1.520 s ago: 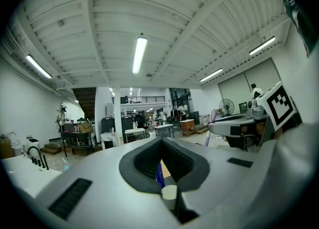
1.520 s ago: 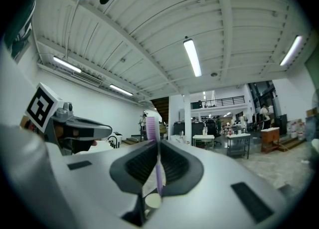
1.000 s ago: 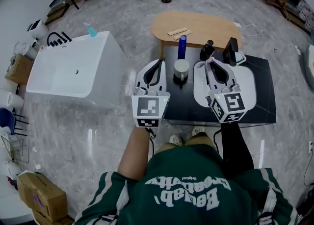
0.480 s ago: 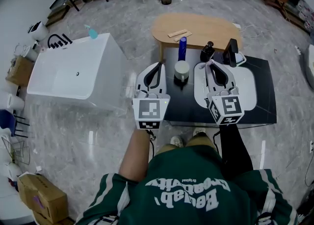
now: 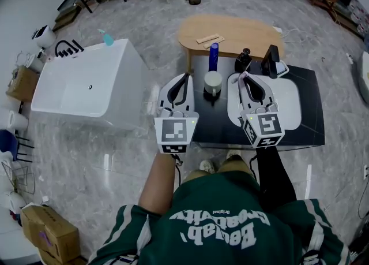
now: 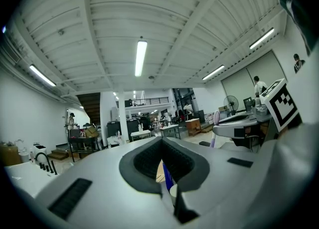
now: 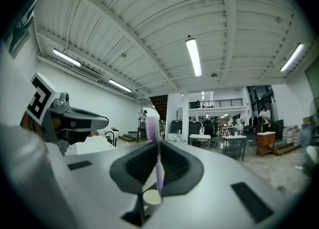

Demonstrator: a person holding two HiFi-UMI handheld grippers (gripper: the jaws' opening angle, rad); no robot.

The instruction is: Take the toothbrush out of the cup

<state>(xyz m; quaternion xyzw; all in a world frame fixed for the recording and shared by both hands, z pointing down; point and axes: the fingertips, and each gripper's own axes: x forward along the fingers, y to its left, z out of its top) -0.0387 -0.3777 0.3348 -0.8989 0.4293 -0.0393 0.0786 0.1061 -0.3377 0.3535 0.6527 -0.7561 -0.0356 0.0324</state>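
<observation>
Your right tool (image 7: 158, 142) was clamped narrow on the lilac plastic toothbrush (image 7: 158, 170). The brush stood upright, right of the white ceramic cup (image 5: 213, 82) on the black counter (image 5: 300, 125), apparently clear of it. Risk: the thin handle could pivot or slip in the pads, and a swing farther out could knock the black pump bottle (image 5: 244, 59). Your left tool (image 6: 161, 139) was closed and empty. The cup looked empty. The tall blue bottle (image 5: 214, 55) stood just beyond it, contents unseen.

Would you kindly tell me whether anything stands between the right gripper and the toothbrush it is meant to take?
Nothing visible does. The right gripper has its jaws closed on the toothbrush, which stands upright between them. The cup stands apart to its left on the black table.
</observation>
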